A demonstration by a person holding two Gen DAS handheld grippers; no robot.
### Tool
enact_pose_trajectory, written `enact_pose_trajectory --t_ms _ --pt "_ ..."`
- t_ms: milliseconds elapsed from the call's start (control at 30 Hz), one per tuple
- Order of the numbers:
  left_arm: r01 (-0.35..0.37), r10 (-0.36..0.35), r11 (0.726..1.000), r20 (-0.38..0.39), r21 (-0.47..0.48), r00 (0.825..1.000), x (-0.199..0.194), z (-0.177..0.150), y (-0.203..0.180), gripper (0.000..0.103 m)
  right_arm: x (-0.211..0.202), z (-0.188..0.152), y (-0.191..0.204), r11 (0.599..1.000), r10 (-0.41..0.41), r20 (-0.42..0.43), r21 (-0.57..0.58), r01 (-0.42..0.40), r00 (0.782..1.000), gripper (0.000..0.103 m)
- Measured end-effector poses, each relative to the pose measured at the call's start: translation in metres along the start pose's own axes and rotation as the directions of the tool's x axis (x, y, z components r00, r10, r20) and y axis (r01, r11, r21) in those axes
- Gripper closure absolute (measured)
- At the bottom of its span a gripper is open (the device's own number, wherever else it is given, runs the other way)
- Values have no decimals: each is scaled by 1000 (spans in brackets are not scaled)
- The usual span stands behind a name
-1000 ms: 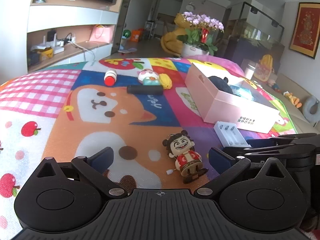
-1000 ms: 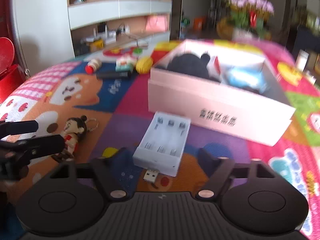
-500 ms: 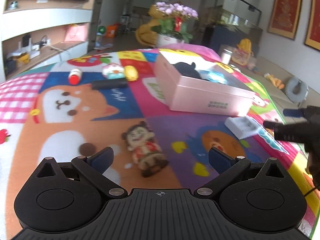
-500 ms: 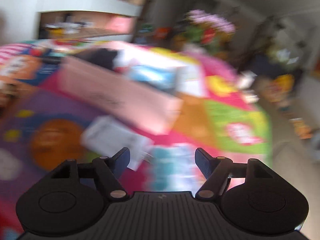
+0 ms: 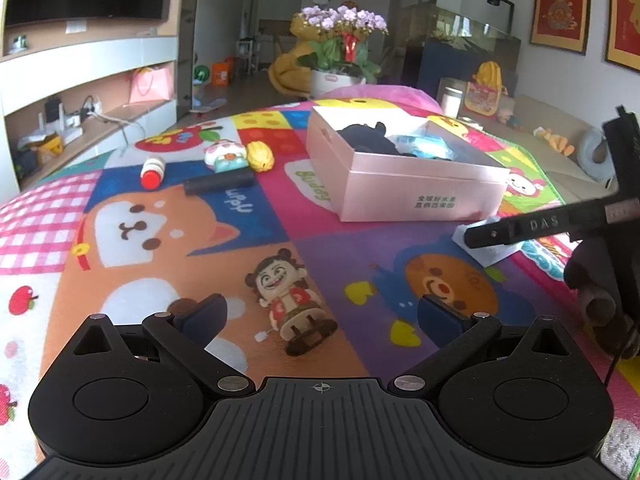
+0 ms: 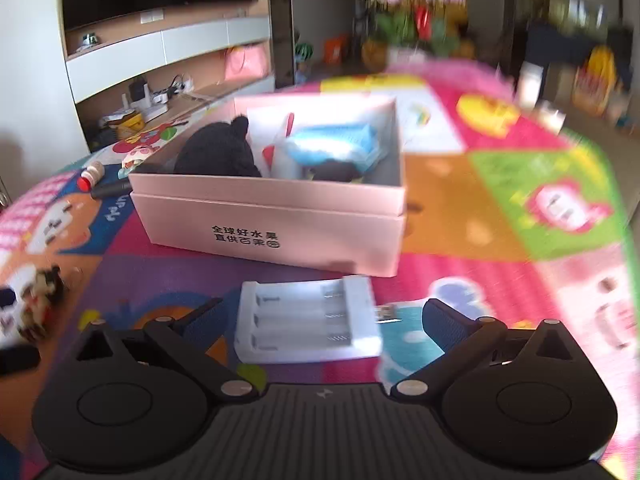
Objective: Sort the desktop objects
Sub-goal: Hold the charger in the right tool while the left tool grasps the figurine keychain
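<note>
A wind-up doll figure [image 5: 289, 298] lies on the colourful mat between the open jaws of my left gripper [image 5: 320, 316]. A white battery charger [image 6: 306, 322] lies on the mat between the open jaws of my right gripper [image 6: 320, 318], untouched; it also shows in the left wrist view [image 5: 486, 246], partly behind my right gripper's finger [image 5: 532, 226]. The pink box [image 5: 404, 174] [image 6: 276, 216] stands beyond, holding a black plush [image 6: 218, 154] and a blue item [image 6: 334, 146].
At the far left of the mat lie a red-capped bottle [image 5: 153, 171], a black cylinder [image 5: 220, 182], a small round toy [image 5: 225, 156] and a yellow toy [image 5: 261, 156]. A flower pot [image 5: 340, 56] and shelves [image 5: 80, 92] stand beyond the mat.
The right gripper swung away to the right, then came back to sit over the charger, which is now turned sideways. The left gripper's view shifted right, and the doll now lies between its jaws.
</note>
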State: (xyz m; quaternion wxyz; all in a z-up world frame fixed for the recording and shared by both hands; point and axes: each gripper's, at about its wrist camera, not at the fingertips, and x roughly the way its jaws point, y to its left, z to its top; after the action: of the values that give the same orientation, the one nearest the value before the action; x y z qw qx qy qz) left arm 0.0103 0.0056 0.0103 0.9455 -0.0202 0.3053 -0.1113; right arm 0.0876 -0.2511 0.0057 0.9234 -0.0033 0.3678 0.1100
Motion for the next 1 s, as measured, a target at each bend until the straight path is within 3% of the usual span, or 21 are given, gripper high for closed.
enact_pose_trajectory --t_ms 67,133,167,233,400,467,567,700,833,900,1000 --pt "-11 11 1000 -4 -2 1000 2 0 2 0 12 3 -2 998 45 -49 48 -43 998 0" --pt "-16 16 1000 -10 -2 1000 3 0 3 0 11 0 6 999 31 -29 29 -30 999 2" --pt "-12 12 1000 -14 -4 1000 5 0 3 0 10 -2 10 1000 31 -32 6 -31 999 12" --pt "-4 4 1000 -20 -8 1000 8 2 3 0 5 -9 20 999 18 -14 -47 -18 1000 13" --pt "-2 3 1000 -12 30 1000 18 9 3 0 -15 -27 33 991 94 -17 -91 -95 995 12" --pt "13 -11 999 -50 49 999 22 13 5 0 -24 -34 36 986 128 -25 -106 -130 991 12" --pt "64 -60 997 -86 50 995 19 11 5 0 -35 -44 39 982 136 -21 -129 -138 990 12" --pt "182 -179 983 -103 17 978 13 4 -2 0 -40 -45 29 991 96 5 -93 -95 995 12" --pt "313 -313 950 -107 -19 944 16 3 -16 0 -34 -41 12 999 48 6 -16 -48 999 12" --pt "347 -343 938 -111 16 933 13 3 -26 0 -32 -40 6 999 31 11 20 -31 999 12" --pt "267 -260 958 -73 107 963 -1 1 -35 0 -33 -41 5 999 23 21 27 -23 1000 10"
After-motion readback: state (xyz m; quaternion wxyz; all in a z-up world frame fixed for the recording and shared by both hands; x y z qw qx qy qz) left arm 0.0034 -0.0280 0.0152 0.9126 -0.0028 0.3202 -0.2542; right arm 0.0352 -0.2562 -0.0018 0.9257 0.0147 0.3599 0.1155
